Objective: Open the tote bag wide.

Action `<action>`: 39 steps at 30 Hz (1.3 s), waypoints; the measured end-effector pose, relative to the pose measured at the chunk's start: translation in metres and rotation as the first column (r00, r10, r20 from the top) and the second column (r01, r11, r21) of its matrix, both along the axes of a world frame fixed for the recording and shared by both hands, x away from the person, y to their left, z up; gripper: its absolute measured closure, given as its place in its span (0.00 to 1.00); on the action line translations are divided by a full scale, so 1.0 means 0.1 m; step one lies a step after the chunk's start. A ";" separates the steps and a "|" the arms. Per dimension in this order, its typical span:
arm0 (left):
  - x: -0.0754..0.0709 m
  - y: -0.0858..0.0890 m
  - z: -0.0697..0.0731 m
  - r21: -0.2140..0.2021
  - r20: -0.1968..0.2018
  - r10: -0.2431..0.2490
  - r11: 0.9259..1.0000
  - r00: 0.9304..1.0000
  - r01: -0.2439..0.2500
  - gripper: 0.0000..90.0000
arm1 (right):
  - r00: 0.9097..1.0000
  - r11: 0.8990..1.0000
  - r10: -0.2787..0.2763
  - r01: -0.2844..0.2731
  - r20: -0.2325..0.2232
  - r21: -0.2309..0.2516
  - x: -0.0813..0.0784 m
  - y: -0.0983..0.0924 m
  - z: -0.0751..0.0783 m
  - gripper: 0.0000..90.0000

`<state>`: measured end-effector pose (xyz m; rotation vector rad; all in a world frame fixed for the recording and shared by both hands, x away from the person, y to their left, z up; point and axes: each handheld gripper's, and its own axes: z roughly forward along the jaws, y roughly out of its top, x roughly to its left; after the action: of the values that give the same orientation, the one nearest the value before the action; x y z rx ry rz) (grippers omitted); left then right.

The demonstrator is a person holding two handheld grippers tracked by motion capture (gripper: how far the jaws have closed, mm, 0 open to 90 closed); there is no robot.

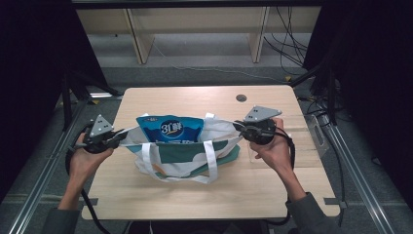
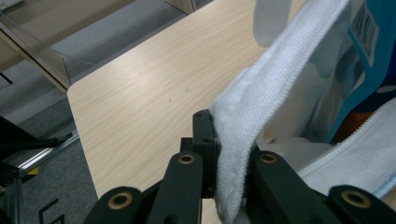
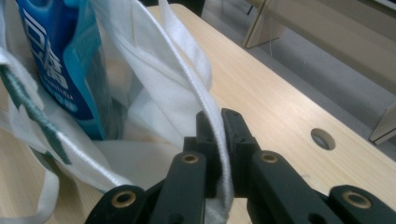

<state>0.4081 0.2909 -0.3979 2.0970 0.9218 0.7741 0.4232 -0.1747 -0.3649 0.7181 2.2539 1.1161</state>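
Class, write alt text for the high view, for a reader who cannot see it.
A person's two grippers, the left gripper and the right gripper, each clamp one end of a white tote bag on a wooden table, stretching its mouth wide. A blue packet stands inside the bag.

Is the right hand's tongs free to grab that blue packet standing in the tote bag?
Probably not right now. The right tongs are shut on the tote bag rim, as the left tongs are on the other side. The blue packet sticks up uncovered through the open mouth, but they would have to let go first.
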 end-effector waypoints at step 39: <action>0.23 -0.01 -0.78 0.043 -0.223 0.002 0.999 0.975 0.008 0.73 | 0.968 0.982 -0.035 -0.013 -0.249 -0.190 -0.12 0.20 -1.12 0.82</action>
<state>0.4312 0.2896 -0.4762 2.2563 1.0279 0.5682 0.4113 -0.1548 -0.4768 0.8300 2.5227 0.8272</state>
